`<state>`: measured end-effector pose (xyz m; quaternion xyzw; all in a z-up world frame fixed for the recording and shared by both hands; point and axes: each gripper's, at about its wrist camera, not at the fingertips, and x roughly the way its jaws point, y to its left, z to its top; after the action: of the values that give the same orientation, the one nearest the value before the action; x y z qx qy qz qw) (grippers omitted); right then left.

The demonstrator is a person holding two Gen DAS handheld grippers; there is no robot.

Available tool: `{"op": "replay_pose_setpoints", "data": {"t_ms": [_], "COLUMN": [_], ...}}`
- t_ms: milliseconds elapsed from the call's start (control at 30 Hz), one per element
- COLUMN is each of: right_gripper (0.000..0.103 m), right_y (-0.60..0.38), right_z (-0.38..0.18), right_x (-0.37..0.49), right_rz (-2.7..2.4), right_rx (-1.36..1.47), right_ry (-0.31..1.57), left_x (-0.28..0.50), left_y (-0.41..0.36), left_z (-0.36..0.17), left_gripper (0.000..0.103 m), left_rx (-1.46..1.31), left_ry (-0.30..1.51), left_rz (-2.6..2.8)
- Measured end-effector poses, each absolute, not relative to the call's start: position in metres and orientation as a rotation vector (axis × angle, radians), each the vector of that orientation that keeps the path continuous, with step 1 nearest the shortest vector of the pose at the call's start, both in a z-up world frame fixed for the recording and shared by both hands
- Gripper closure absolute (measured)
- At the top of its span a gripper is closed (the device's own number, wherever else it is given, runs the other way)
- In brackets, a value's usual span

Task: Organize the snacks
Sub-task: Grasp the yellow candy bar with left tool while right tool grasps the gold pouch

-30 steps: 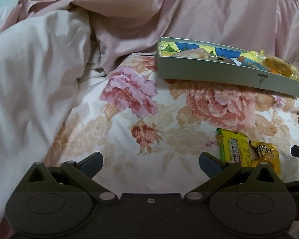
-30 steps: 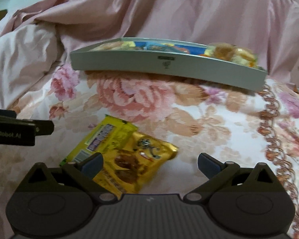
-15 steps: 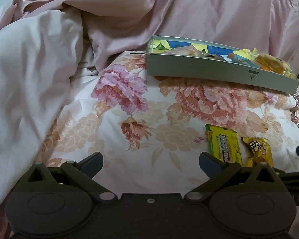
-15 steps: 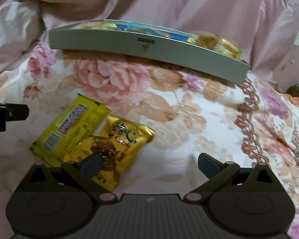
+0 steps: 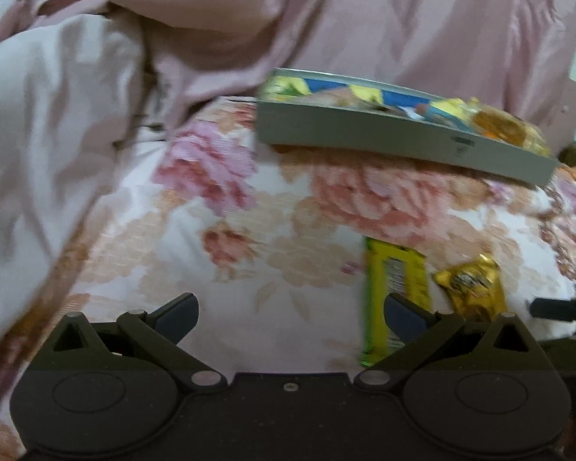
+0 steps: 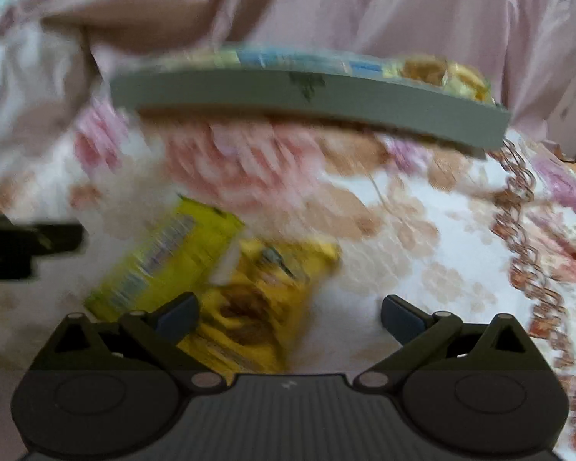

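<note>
A flat grey box [image 5: 399, 138] holding several snack packets lies at the back of the floral bedspread; the right wrist view shows the same grey box [image 6: 311, 96], blurred. Two loose packets lie in front of it: a yellow-green packet [image 5: 395, 288] and a golden packet [image 5: 472, 284]. In the right wrist view the yellow-green packet [image 6: 168, 261] and golden packet [image 6: 264, 296] sit just ahead of the left finger. My left gripper [image 5: 291, 311] is open over bare bedspread, the yellow-green packet by its right finger. My right gripper [image 6: 289, 313] is open, empty, low over the golden packet.
A pink quilt [image 5: 211, 27] is bunched up behind and to the left of the box. The floral bedspread [image 5: 249, 238] stretches flat in front. The left gripper's dark body [image 6: 22, 246] shows at the left edge of the right wrist view.
Both views are now motion-blurred. The right gripper has swung left and closer over the golden packet. The left view has shifted so the packets sit nearer its right finger.
</note>
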<state>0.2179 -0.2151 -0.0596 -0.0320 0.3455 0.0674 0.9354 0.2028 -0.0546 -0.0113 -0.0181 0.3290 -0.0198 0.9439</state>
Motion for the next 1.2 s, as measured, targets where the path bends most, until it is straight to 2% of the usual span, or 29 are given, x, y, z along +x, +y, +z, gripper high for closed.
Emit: {"op": "replay_pose_setpoints", "data": {"t_ms": [600, 767, 933, 1000, 1067, 1133, 1200], "right_gripper": [0.0, 0.0, 0.0, 0.001, 0.003, 0.01, 0.015], "right_y": [-0.257, -0.267, -0.272, -0.271, -0.268, -0.264, -0.262], "right_z": [-0.044, -0.041, -0.047, -0.052, -0.053, -0.052, -0.05], "right_x": [0.214, 0.221, 0.237, 0.24, 0.238, 0.235, 0.233], "right_rz": [0.103, 0.144, 0.255, 0.259, 0.251, 0.247, 0.245], "right_rx": [-0.257, -0.128, 0.112, 0.151, 0.13, 0.094, 0.075], "right_ry": [0.724, 0.713, 0.744, 0.743, 0.731, 0.72, 0.705], "left_x": [0.223, 0.22, 0.217, 0.216, 0.214, 0.213, 0.211], "left_y": [-0.107, -0.109, -0.107, -0.106, -0.106, -0.106, -0.106], "left_z": [-0.038, -0.039, -0.038, -0.037, -0.036, -0.036, -0.036], "left_gripper": [0.001, 0.002, 0.009, 0.019, 0.024, 0.029, 0.042], "left_rx": [0.179, 0.214, 0.216, 0.208, 0.203, 0.203, 0.203], "left_ry": [0.72, 0.7, 0.685, 0.68, 0.672, 0.666, 0.658], "left_rz": [-0.237, -0.245, -0.252, -0.26, -0.267, -0.275, -0.285]}}
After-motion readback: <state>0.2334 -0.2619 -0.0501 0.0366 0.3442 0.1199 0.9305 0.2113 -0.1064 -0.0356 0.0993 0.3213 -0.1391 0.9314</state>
